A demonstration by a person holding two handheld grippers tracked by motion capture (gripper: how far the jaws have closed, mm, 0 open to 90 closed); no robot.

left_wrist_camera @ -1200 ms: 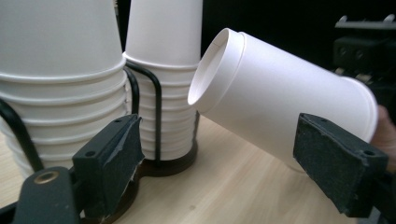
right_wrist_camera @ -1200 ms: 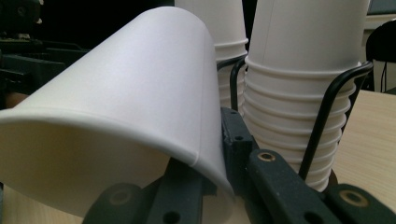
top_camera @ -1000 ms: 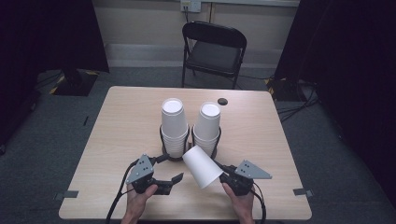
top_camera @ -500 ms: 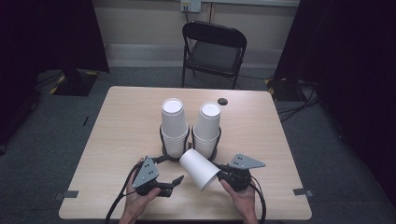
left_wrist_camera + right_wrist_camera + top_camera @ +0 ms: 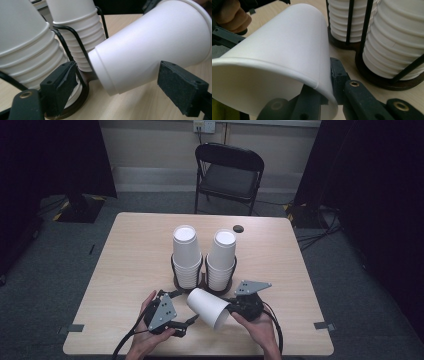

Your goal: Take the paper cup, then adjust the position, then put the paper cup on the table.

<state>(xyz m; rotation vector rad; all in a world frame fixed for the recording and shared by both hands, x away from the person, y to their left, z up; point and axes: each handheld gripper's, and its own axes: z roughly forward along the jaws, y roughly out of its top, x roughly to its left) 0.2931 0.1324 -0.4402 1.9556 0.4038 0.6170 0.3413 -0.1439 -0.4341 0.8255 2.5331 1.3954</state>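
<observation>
Over wooden table (image 5: 135, 265), cup (image 5: 209, 307) rim pinched in right tongs (image 5: 231, 309), between parted left tongs (image 5: 192, 320).

Black grippers (image 5: 191, 321) – grey triangular plates, black cables, brass screws.

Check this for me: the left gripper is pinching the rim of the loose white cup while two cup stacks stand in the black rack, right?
Not the left. The right gripper pinches the loose white cup at its rim, as the right gripper view shows; the left gripper stands open around its base. The two cup stacks do stand in the black rack.
</observation>
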